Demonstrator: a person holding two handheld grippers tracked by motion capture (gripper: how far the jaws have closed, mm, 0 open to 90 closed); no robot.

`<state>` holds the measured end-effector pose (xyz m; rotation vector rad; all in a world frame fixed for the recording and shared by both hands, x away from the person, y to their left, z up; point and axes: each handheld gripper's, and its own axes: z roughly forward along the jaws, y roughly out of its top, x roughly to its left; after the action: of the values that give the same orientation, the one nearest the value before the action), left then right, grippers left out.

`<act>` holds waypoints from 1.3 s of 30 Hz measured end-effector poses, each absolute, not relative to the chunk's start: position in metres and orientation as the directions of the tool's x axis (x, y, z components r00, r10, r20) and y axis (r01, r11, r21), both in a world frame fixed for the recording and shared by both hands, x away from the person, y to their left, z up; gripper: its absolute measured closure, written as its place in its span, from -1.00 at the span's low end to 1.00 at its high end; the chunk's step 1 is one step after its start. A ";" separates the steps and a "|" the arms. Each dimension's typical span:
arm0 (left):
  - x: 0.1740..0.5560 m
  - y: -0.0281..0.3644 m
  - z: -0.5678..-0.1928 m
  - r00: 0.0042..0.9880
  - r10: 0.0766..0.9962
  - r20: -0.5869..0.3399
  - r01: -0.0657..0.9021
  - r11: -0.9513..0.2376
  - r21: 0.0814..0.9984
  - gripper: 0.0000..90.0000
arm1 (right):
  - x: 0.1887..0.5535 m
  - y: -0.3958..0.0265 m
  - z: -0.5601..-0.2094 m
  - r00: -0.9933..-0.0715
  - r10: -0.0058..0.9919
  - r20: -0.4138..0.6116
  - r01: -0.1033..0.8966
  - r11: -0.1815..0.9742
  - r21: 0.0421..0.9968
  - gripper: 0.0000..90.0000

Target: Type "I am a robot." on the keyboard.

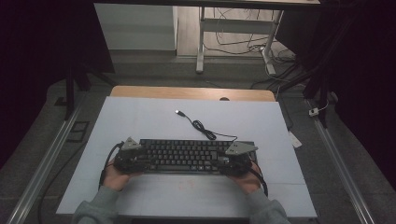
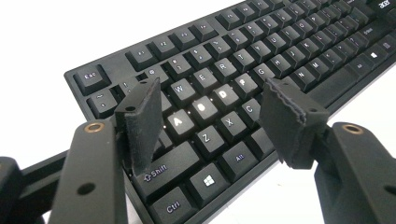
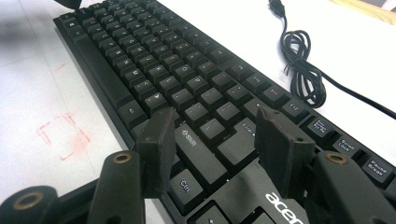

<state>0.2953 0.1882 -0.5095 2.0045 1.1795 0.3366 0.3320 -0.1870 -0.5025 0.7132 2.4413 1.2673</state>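
My keyboard (image 1: 184,156) lies flat on the white sheet (image 1: 140,121) that covers the desk (image 1: 196,93), at about 6 o'clock from the sheet's middle, close to my body, its long side running from 9 to 3 o'clock.

My left gripper (image 2: 210,121) sits over the keyboard's 9 o'clock end. Its jaws stand wide apart above the letter keys, with the A, S and D keys showing in the gap between them; the pads press on nothing. In the high view my left hand (image 1: 116,176) holds this gripper at the keyboard's left edge.

My right gripper (image 3: 212,144) sits over the 3 o'clock end. Its jaws are apart too, with the Shift and Enter keys in the gap and nothing clamped. My right hand (image 1: 247,178) holds it just beside the keyboard's right edge.

The keyboard's cable (image 1: 201,125) leaves the back edge towards 12 o'clock, coils once on the sheet, and ends in a plug (image 1: 179,112) lying free at about 11 o'clock from the coil.
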 end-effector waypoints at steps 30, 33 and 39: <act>0.293 0.155 -0.506 0.642 0.756 -0.128 0.544 -0.331 0.771 0.97 | 0.335 -0.185 -0.505 -0.833 0.552 -0.029 0.302 0.498 0.813 0.07; 0.296 0.145 -0.510 0.659 0.741 -0.126 0.545 -0.356 0.759 0.97 | 0.335 -0.184 -0.506 -0.834 0.551 -0.033 0.302 0.505 0.809 0.07; 0.301 0.132 -0.519 0.673 0.731 -0.110 0.551 -0.396 0.734 0.97 | 0.336 -0.184 -0.506 -0.833 0.552 -0.032 0.306 0.508 0.805 0.07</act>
<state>0.3015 0.1319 -0.5189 2.1037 0.9851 0.2941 0.3356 -0.1840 -0.5065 0.7220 2.4689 1.2336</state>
